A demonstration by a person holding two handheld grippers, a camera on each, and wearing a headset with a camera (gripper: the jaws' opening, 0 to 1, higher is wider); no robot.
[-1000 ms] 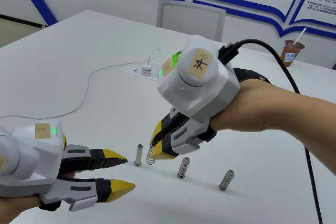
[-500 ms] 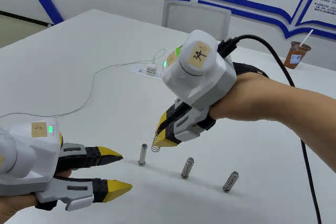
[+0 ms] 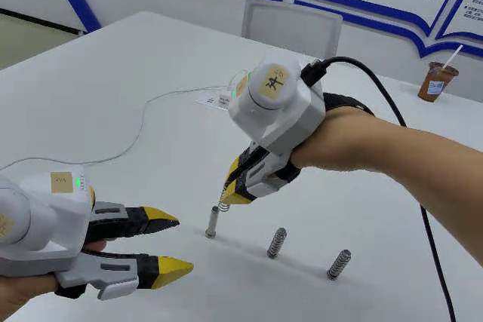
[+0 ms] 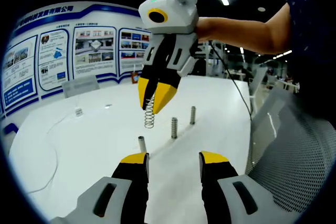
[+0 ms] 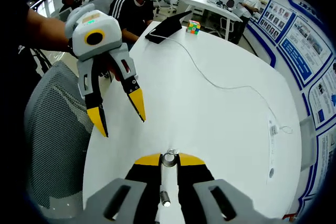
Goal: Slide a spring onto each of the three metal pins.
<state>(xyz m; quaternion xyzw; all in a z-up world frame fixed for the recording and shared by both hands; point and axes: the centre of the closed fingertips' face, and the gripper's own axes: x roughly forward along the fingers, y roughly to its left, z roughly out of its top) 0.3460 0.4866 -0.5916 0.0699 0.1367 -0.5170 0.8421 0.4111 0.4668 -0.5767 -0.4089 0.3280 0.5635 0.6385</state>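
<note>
Three metal pins stand in a row on the white table. The left pin is bare; the middle pin and the right pin each carry a spring. My right gripper is shut on a third spring, which hangs upright just above and slightly right of the bare pin. In the left gripper view that spring dangles over the bare pin. In the right gripper view its end shows between the pinched jaws. My left gripper waits open, left of the pins, holding nothing.
A white cable runs over the table to a small white plug behind the right gripper. A drink cup stands at the back right and a chair behind the table. A mesh chair is beside the table edge.
My right gripper has lifted the spring from beside the bare pin to just above its top. The left gripper has stayed about where it was.
</note>
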